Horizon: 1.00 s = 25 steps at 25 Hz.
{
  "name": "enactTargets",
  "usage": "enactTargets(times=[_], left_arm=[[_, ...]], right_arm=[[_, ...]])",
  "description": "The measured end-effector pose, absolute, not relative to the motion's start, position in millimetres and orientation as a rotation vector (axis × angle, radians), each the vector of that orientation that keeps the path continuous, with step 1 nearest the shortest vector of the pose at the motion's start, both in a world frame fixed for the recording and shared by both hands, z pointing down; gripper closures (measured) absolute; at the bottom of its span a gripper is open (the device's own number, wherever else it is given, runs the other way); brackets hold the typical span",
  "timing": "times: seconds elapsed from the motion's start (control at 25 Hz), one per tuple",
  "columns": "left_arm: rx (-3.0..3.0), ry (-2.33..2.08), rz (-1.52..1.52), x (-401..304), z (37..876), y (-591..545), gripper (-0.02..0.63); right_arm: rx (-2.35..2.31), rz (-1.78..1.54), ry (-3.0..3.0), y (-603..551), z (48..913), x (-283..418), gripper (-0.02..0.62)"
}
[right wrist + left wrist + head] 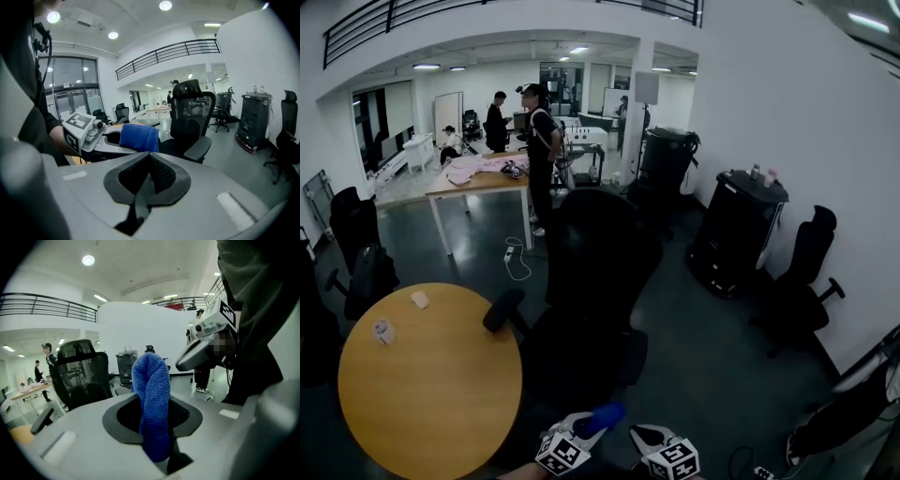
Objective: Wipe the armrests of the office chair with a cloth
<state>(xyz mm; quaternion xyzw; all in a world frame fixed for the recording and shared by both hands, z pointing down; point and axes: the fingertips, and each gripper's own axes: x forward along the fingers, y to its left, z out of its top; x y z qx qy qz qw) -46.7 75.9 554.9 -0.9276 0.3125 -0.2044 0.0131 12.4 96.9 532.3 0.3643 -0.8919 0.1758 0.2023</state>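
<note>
Presently, the left claw is clamped on the blue cloth. The cloth rises from between the jaws as a folded hump at the centre of the left gripper view. The right claw has its jaws brought together, with nothing between them.

In the head view both grippers sit at the bottom edge, just beside each other. The cloth shows there as a blue tuft at the left one.

The office chair, black and high-backed, stands at the centre of the head view, above the grippers. One armrest projects toward the left of the frame, near the rim of the round wooden surface. The other armrest appears right of centre in the right gripper view, beyond the claw, with the cloth to its left. The cloth is apart from the chair and touches neither armrest.

Two small pale objects lie on the upper left part of the surface. They are too small to identify.

A black cabinet stands right of centre in the head view, against the white wall. A second black chair stands further right. A standing person is beside a long table in the upper centre of the frame.
</note>
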Motion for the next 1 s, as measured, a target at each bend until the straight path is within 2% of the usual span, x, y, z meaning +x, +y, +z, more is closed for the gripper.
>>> enactTargets(times=[0.28, 0.64, 1.0], left_arm=[[-2.826, 1.266, -0.488, -58.4, 502.8, 99.1, 0.483], [-2.731, 1.644, -0.387, -14.1, 474.1, 133.0, 0.483], [-2.77, 1.616, -0.219, 34.5, 424.8, 152.2, 0.483]], right_arm=[[0.829, 0.416, -2.613, 95.7, 514.1, 6.5, 0.591], [0.7, 0.479, -2.781, 102.2, 498.0, 73.3, 0.591], [0.693, 0.316, -2.901, 109.2, 463.1, 96.3, 0.591]])
